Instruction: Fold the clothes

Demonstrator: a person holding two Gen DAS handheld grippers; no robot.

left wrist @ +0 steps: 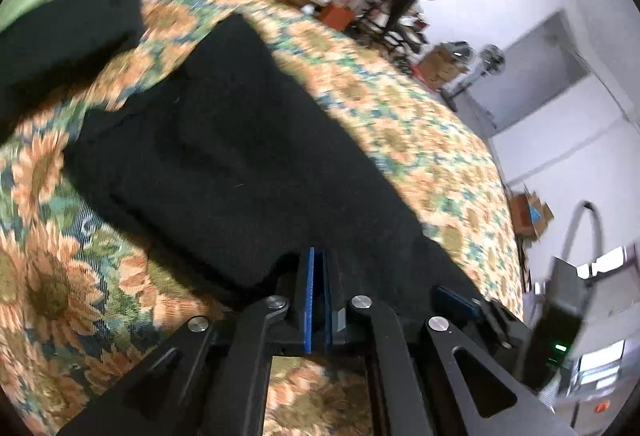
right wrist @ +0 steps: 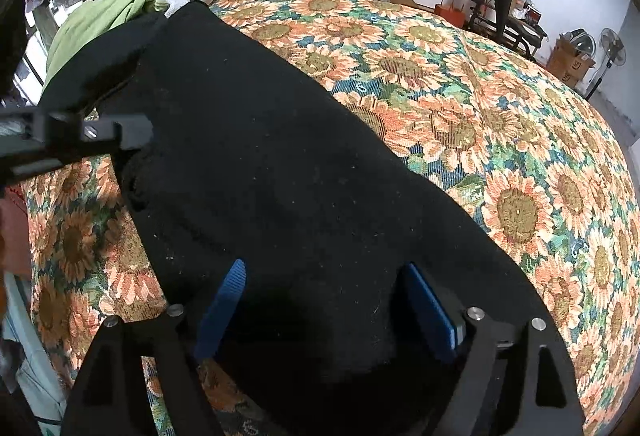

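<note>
The black knit garment (right wrist: 280, 155) looks soft and limp; grip an edge. Right gripper (right wrist: 326, 310) gapes wide; left gripper (left wrist: 318, 300) seems nearly closed, empty.

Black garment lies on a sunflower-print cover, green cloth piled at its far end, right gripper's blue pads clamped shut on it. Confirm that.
Not quite. The right wrist view shows the right gripper open, blue pads wide apart over the black garment. The sunflower-print cover and green cloth are as stated.
</note>
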